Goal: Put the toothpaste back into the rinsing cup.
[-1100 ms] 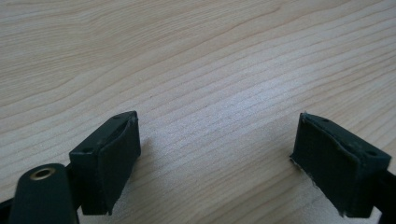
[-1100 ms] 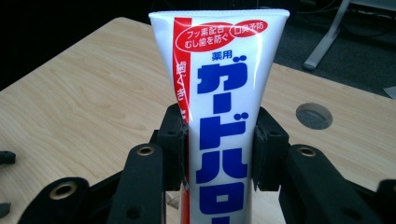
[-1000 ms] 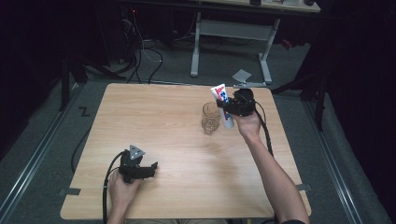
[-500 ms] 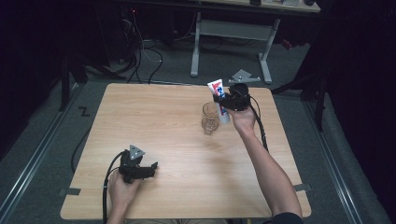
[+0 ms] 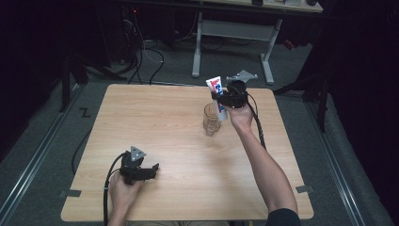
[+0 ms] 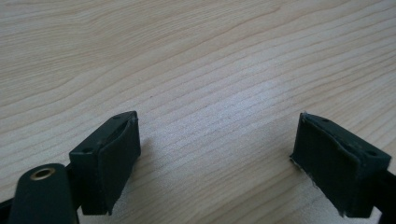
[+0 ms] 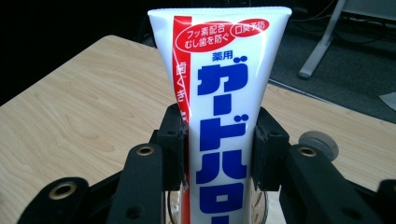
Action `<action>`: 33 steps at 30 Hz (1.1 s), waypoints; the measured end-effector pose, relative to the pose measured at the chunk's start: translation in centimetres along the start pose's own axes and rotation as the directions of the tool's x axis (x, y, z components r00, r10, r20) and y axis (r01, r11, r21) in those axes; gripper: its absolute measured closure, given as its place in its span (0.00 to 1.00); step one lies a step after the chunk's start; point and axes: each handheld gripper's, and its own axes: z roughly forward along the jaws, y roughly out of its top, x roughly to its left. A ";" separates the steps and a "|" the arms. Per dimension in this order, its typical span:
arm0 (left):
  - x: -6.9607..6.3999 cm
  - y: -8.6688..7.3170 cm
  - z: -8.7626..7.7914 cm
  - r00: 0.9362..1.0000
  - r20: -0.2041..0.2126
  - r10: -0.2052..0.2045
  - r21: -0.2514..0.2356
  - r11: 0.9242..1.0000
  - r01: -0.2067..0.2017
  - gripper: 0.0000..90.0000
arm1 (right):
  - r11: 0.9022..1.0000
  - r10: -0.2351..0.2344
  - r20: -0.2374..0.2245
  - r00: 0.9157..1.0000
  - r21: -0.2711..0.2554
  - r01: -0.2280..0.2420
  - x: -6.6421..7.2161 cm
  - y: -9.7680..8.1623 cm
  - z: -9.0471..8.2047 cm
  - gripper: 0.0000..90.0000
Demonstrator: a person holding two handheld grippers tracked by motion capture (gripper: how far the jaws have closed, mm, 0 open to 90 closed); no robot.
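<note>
The white plastic toothpaste tube with a red side stripe (image 7: 219, 116) bears Japanese print: white "フッ素配合 むし歯を防ぐ" and "口臭予防" on red ovals at its top; small blue "薬用" beneath; large blue "ガードハロー" down its face; white "歯みがき" on the stripe.

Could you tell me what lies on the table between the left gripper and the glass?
Nothing: in the high view, only bare table separates the left gripper from the glass.

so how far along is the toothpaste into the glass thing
Done: the right tongs are shut on the toothpaste tube, lifted off the table. In hand: the tube hangs upright right by the glass, its lower end at the rim. Left: lowering it in and letting go. The left tongs rest open on the wood, idle.
</note>
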 end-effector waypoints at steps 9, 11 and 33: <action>0.0 0.0 0.0 1.000 0.000 0.001 0.000 1.000 -0.001 0.17 | 1.000 -0.002 0.001 1.000 -0.028 0.002 0.2 0.9 0.4 0.69; 0.0 0.0 0.0 1.000 0.000 0.003 0.000 1.000 -0.003 0.17 | 0.999 -0.005 0.005 1.000 -0.033 0.005 0.3 1.0 0.5 0.69; 0.0 0.0 0.0 1.000 -0.001 0.004 0.000 1.000 -0.004 0.17 | 0.999 0.006 -0.008 1.000 -0.051 -0.007 0.9 0.8 1.8 0.69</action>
